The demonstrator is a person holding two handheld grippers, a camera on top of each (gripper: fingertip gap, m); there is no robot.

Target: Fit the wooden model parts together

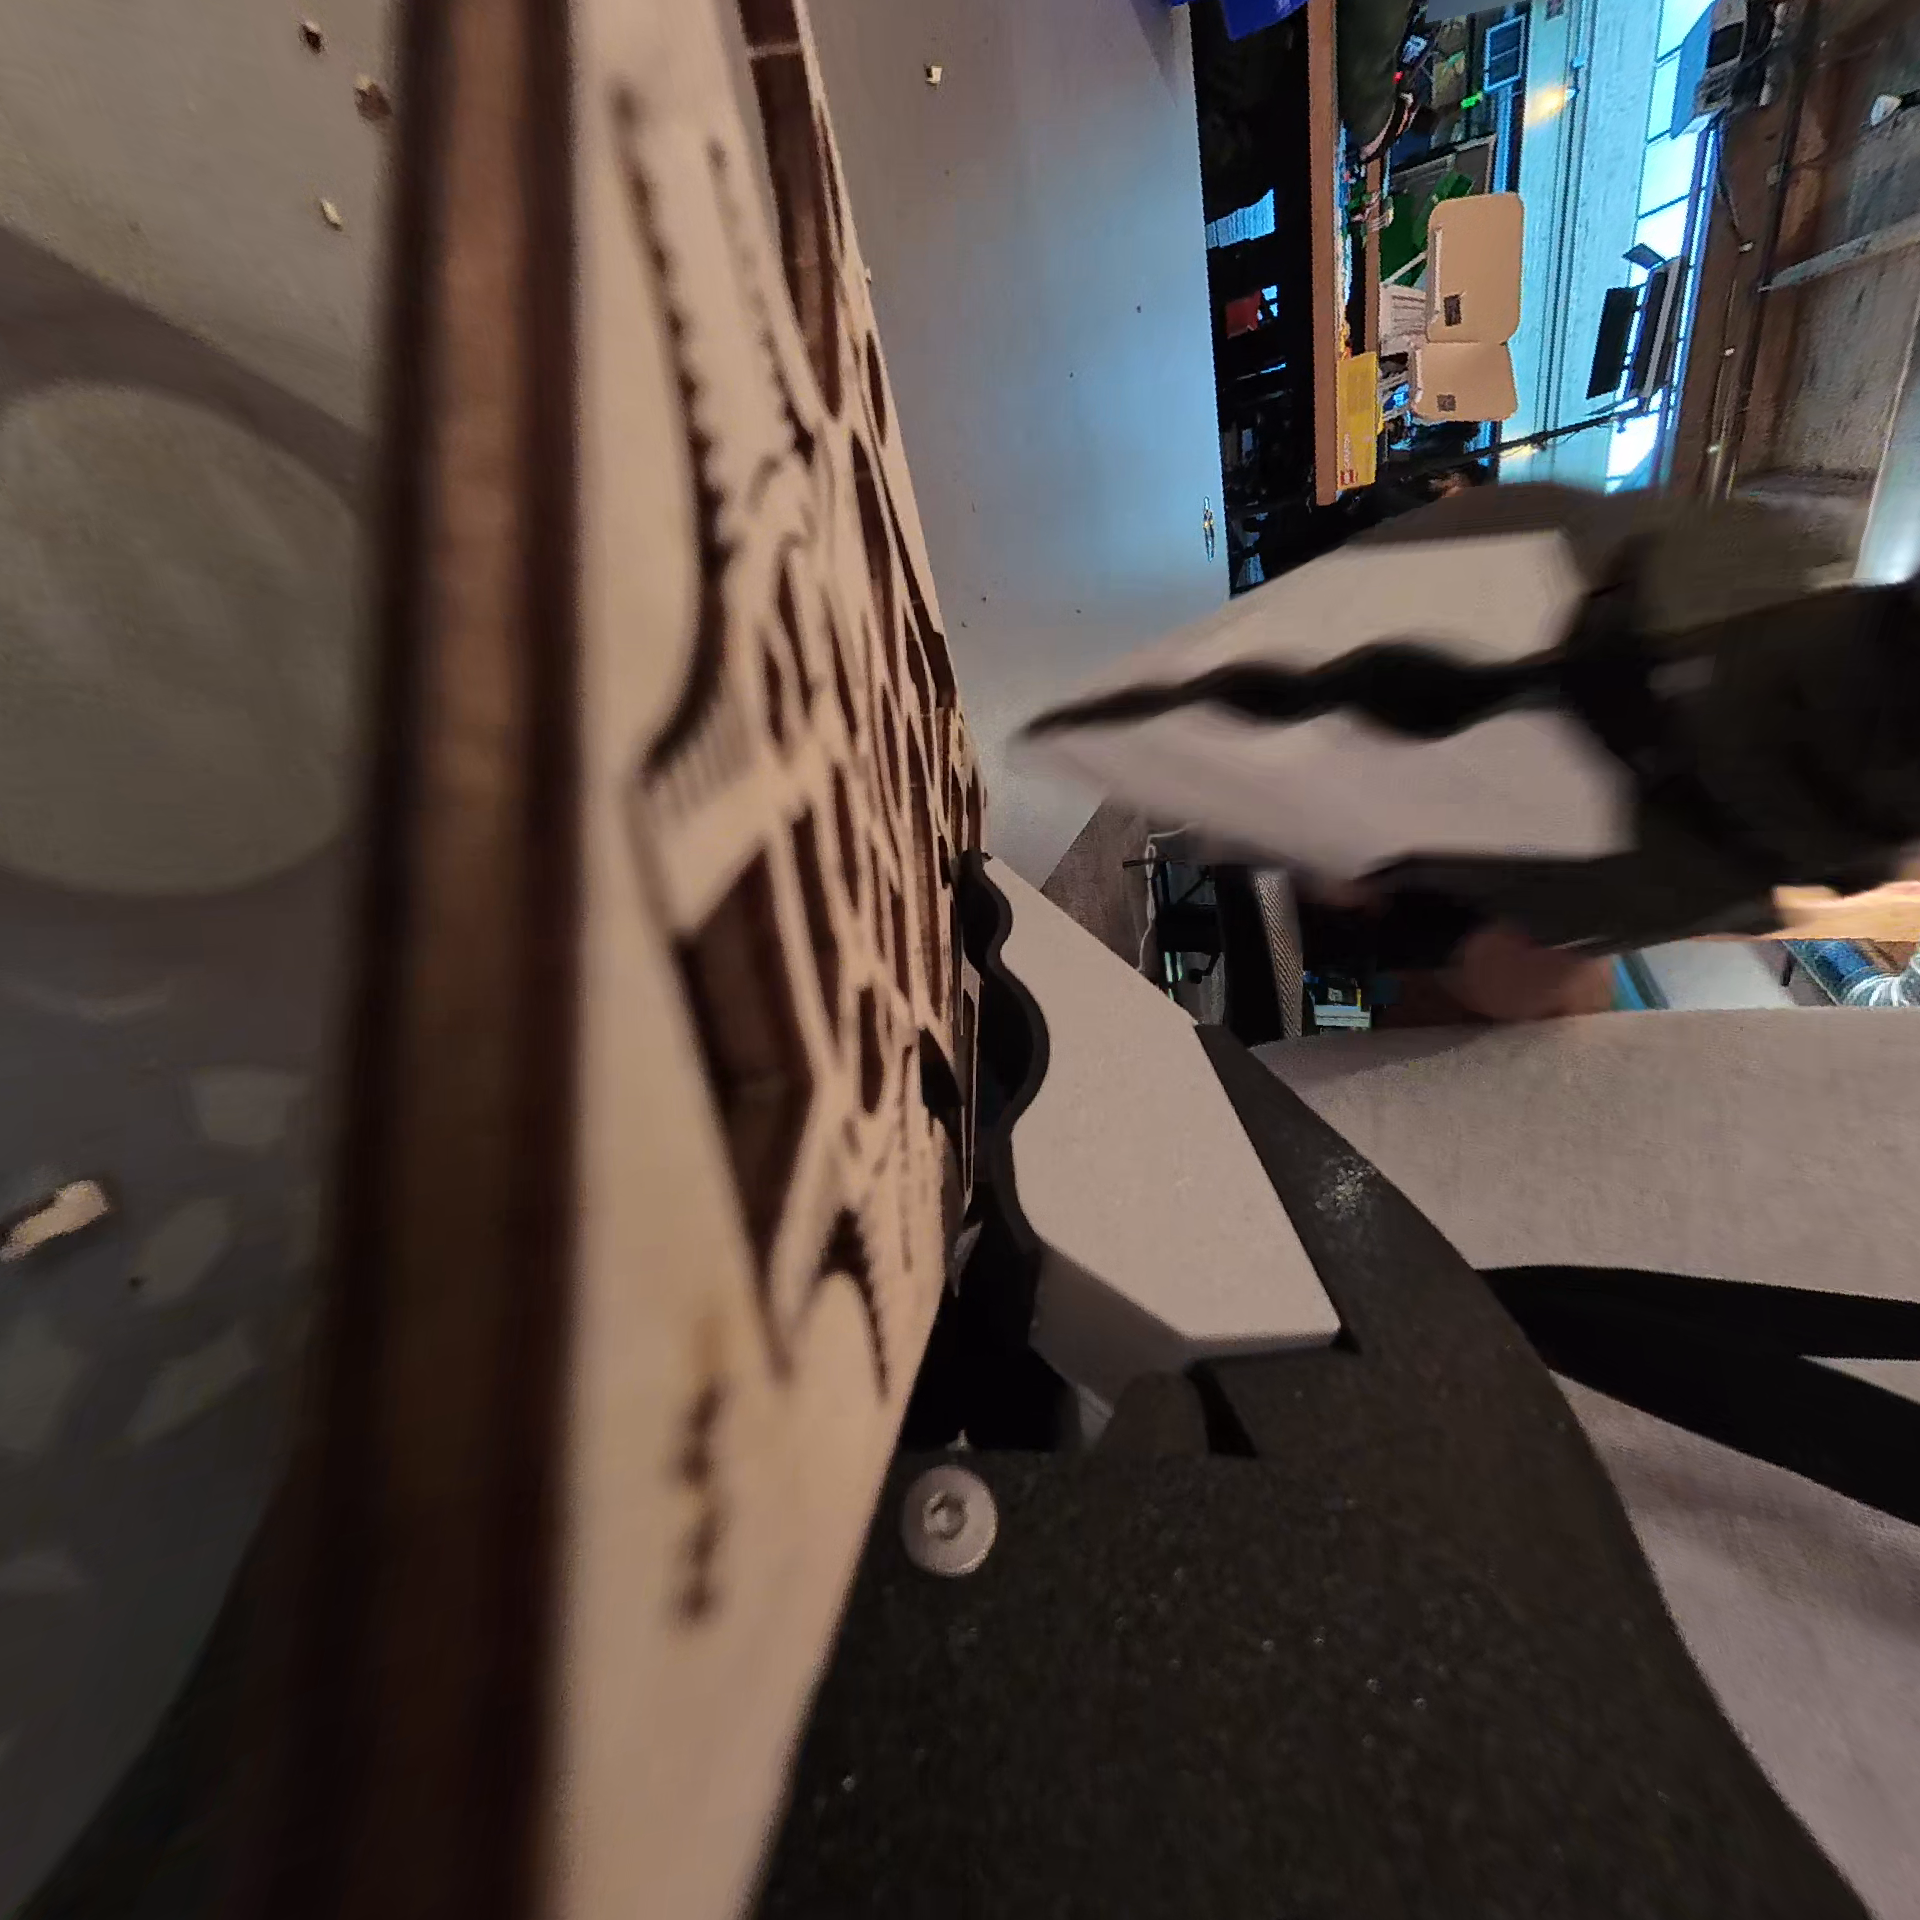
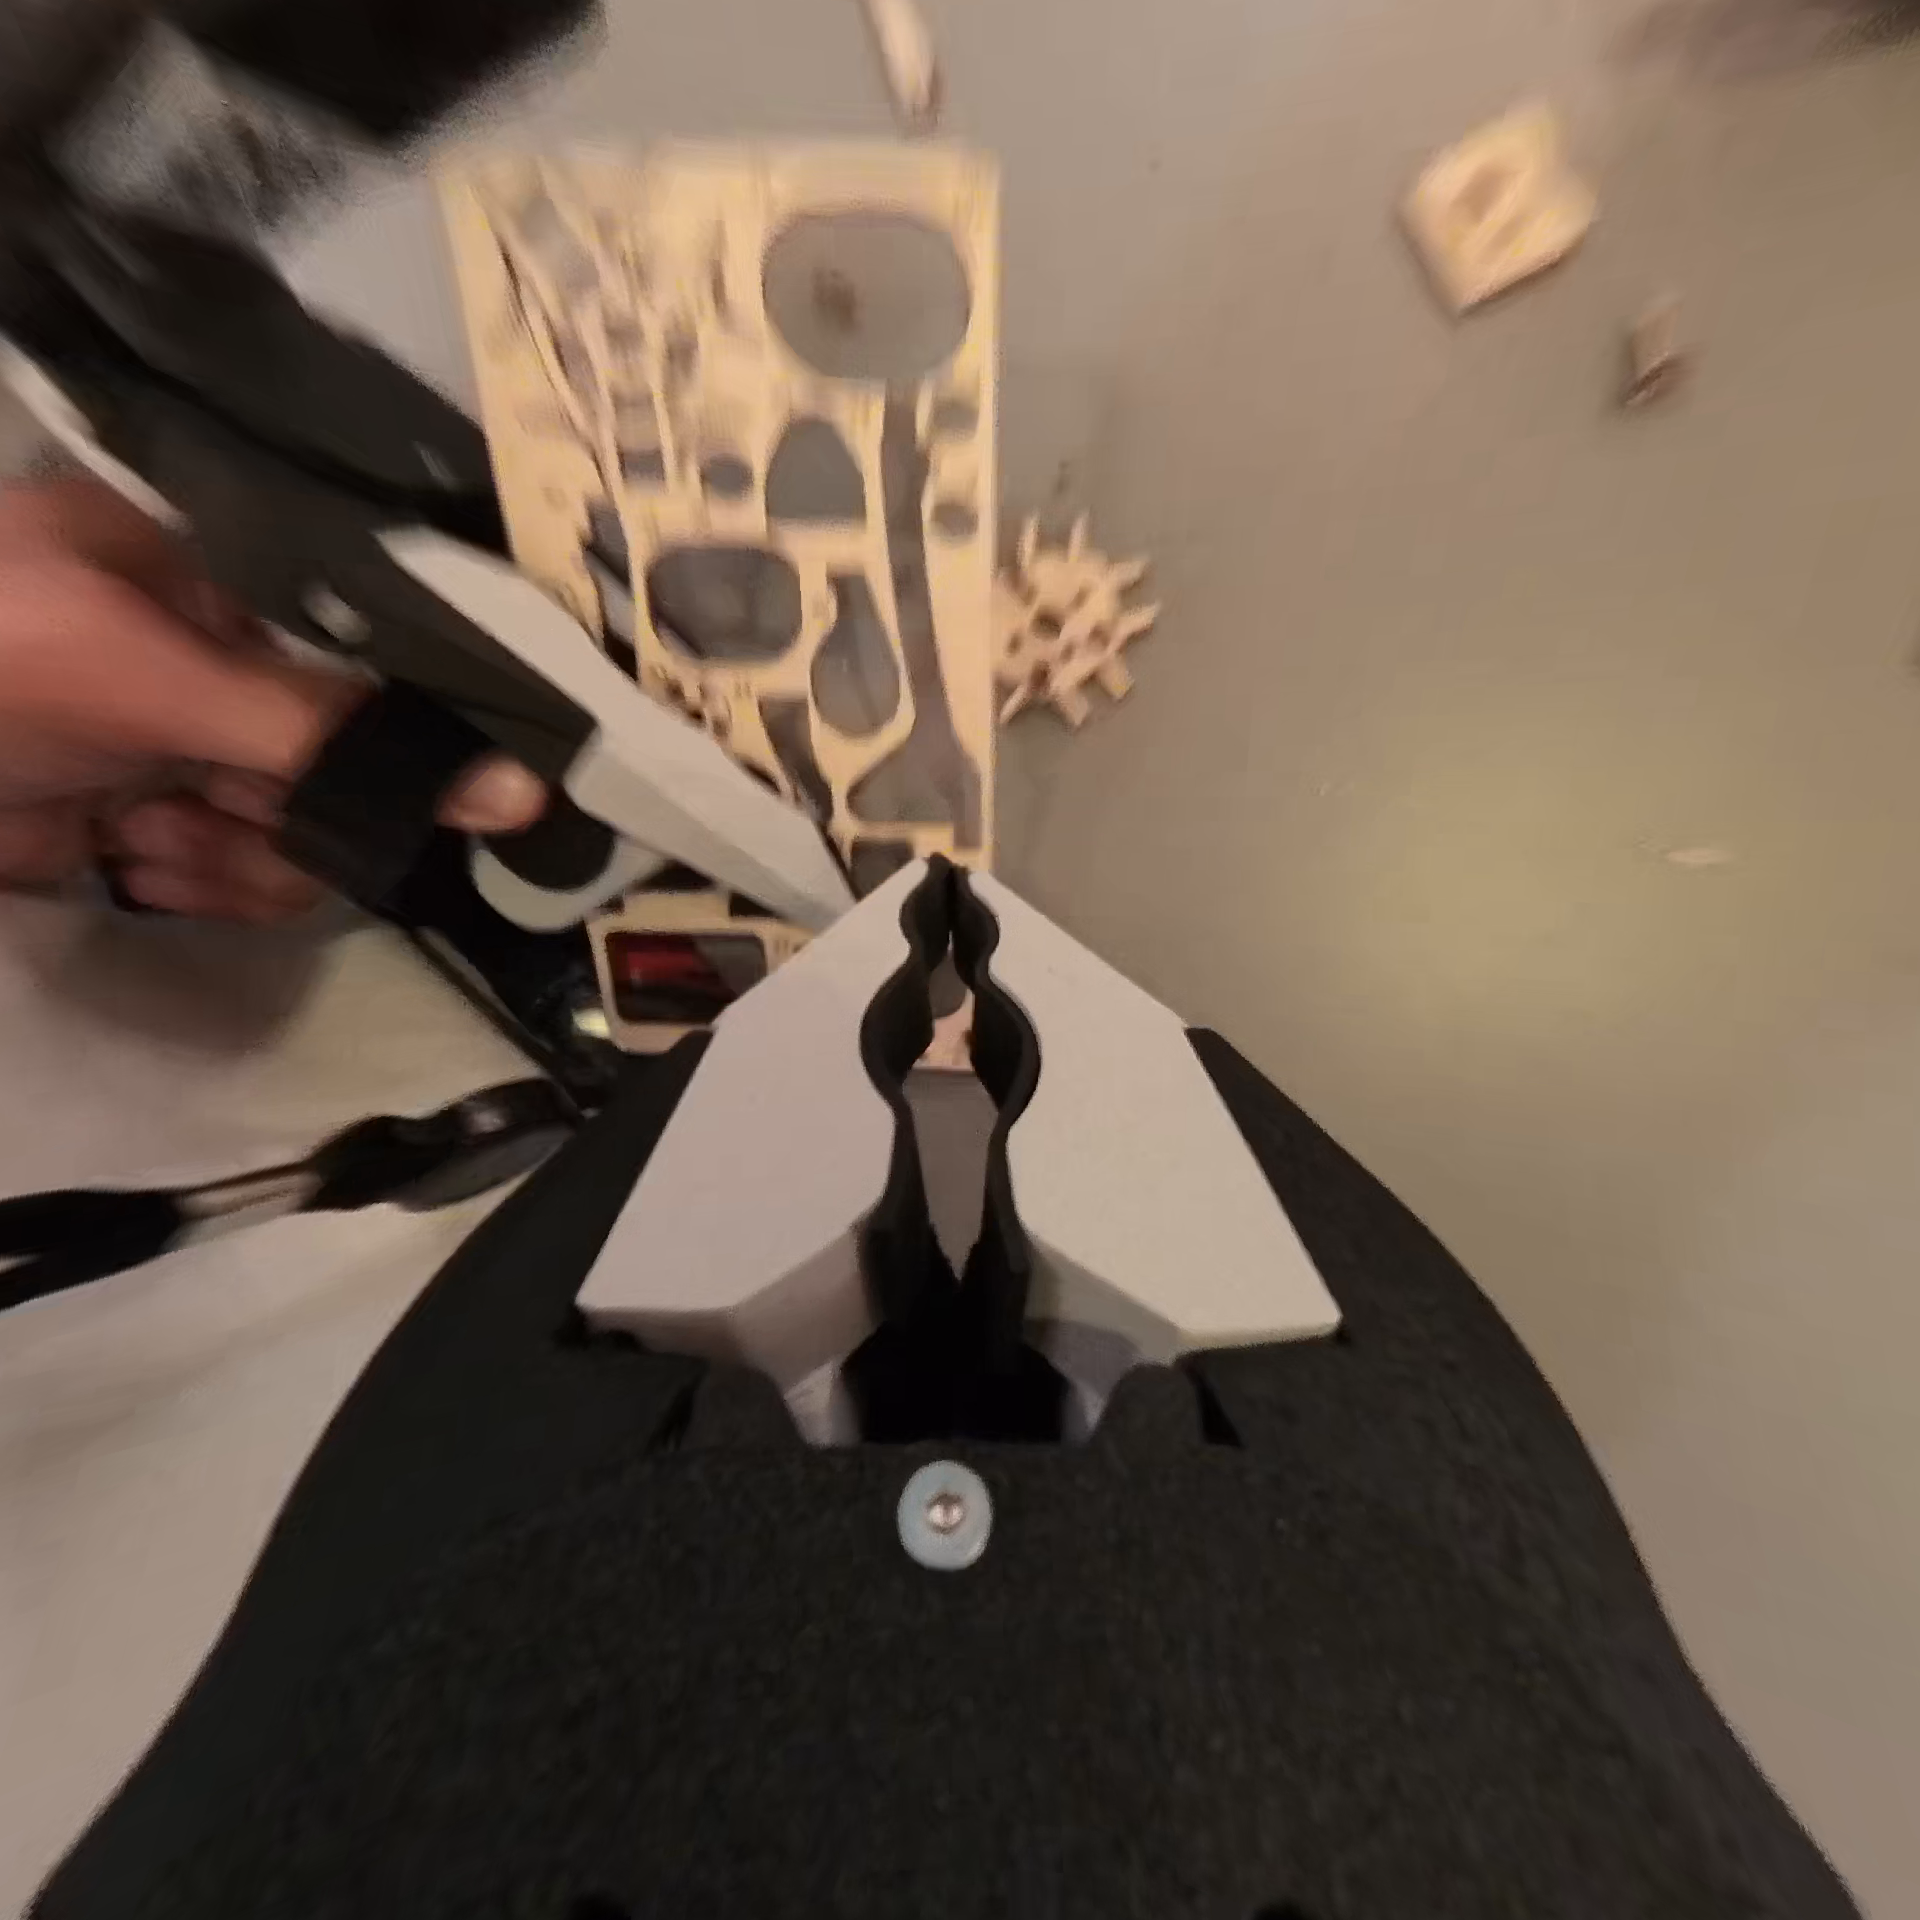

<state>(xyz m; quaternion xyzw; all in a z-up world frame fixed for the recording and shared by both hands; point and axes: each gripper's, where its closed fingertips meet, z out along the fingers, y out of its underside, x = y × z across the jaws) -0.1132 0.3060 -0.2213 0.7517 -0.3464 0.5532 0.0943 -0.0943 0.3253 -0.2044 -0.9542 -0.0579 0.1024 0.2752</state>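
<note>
**Left gripper** [image 2: 831, 883]. Clamped on the near edge of the sheet [image 1: 665, 1039]. In its own view only one finger [image 1: 1132, 1143] shows; the other is hidden behind the wood. A hand [image 2: 156, 727] at the trigger shows in the right view.

**Right gripper** [image 2: 940, 883]. Jaws all but closed, tips touching. Nothing can be made out between them apart from a small pale patch seen through the gap lower down; whether that is a held part cannot be told. In the left view it hangs just off the sheet's face, blurred, apart from it.

**Sheet.** Laser-cut plywood carrier, many cells already empty. It runs forward from the left gripper; its free end is farthest from both tools.

**Spoked piece** [image 2: 1070, 634]. Assembled wooden cluster on the table [image 2: 1455, 1039], just right of the sheet, ahead of the right gripper.

**Loose pieces.** A square frame [image 2: 1496, 208] far ahead and right; smaller bits [image 2: 1647, 353] near it.

**Step, judged.** Freeing a part from the sheet, not yet joining. Next move calls for the left to keep the sheet steady while the right tips press or pinch one remaining part near the held edge, gently, as the thin wood may snap.

**View differences.** Left view: sheet's dark cut edge and thickness, room beyond. Right view: the sheet's whole layout, the spoked piece, the loose pieces, the hand.
</note>
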